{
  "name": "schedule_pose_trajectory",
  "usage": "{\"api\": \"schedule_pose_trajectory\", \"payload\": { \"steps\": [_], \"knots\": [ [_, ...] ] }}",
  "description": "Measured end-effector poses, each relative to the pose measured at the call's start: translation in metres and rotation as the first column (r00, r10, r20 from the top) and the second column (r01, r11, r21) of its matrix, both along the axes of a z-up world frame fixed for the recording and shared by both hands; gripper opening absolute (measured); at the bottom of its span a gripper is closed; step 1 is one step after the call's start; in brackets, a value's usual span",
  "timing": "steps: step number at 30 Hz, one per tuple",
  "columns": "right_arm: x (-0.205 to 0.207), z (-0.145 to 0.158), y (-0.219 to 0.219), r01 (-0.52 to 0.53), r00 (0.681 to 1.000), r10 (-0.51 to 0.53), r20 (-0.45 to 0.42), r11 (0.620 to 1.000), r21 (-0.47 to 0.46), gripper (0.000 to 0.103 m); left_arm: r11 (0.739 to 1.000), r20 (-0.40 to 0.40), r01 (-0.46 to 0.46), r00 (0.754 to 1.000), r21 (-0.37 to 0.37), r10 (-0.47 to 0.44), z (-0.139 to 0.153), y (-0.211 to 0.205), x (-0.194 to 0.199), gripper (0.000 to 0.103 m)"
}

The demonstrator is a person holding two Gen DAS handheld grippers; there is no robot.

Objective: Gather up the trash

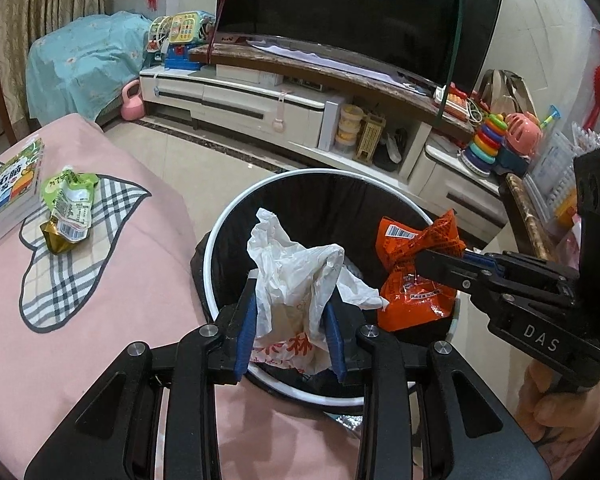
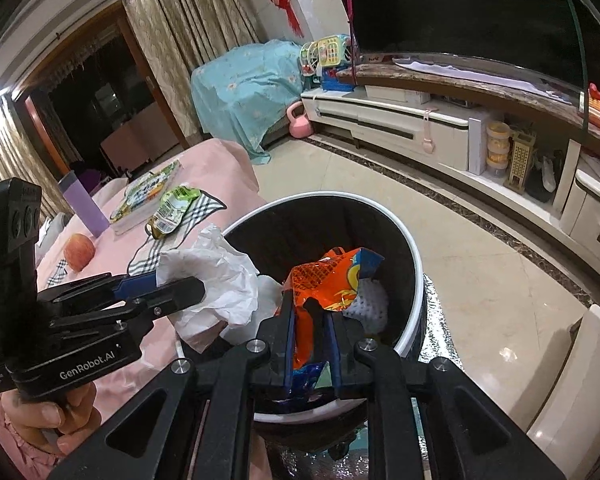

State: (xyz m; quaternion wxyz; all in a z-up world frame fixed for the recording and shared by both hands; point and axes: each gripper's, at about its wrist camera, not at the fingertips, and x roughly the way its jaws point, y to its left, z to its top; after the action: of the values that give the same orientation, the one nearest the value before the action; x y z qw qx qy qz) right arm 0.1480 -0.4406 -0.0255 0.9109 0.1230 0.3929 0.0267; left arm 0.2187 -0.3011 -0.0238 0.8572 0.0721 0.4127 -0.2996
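My left gripper [image 1: 290, 320] is shut on a crumpled white plastic bag [image 1: 296, 264] and holds it over the round bin [image 1: 236, 204] with the black liner. My right gripper [image 2: 310, 344] is shut on an orange snack wrapper [image 2: 324, 280], also above the bin's [image 2: 414, 256] mouth. The right gripper with its wrapper [image 1: 416, 276] shows at the right of the left wrist view. The left gripper [image 2: 180, 284] with the white bag [image 2: 220, 276] shows at the left of the right wrist view. A green snack pouch [image 1: 70, 208] lies on the pink-covered table [image 1: 100, 320].
A book [image 1: 8, 188] lies beside the pouch. An apple [image 2: 79, 257] and a purple bottle [image 2: 82, 204] stand further back on the table. White crumpled paper [image 2: 374, 300] lies inside the bin. A TV cabinet [image 1: 260, 104] with toys runs along the far wall.
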Motion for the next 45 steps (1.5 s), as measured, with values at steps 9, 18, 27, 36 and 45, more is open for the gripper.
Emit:
{"api": "schedule_pose_trajectory", "payload": {
  "steps": [9,18,27,36,45],
  "knots": [
    [0.008,-0.001,-0.005,-0.005,0.999,0.004,-0.037,1.0,-0.013,0.022,1.0,0.017,-0.008,1.0,-0.009,0.008,0.007,0.008,0.0,0.06],
    [0.004,0.004,-0.009,0.008,1.0,-0.008,-0.029,1.0,0.005,0.037,0.998,0.009,-0.024,1.0,-0.049,0.025,0.014,0.018,0.001,0.069],
    [-0.014,0.018,-0.013,0.052,0.999,-0.052,0.016,0.999,0.015,0.04,0.998,0.047,-0.02,0.999,-0.067,0.023,0.029,0.017,-0.008,0.074],
    [-0.046,0.025,0.006,0.084,0.993,-0.088,0.074,0.995,0.047,0.064,0.987,0.024,-0.107,0.994,-0.119,0.11,0.02,0.073,-0.04,0.078],
    [-0.092,0.027,0.056,0.106,0.978,-0.121,0.168,0.99,0.097,0.097,0.962,0.073,-0.231,0.967,-0.143,0.243,0.016,0.145,-0.093,0.091]
  ]
}}
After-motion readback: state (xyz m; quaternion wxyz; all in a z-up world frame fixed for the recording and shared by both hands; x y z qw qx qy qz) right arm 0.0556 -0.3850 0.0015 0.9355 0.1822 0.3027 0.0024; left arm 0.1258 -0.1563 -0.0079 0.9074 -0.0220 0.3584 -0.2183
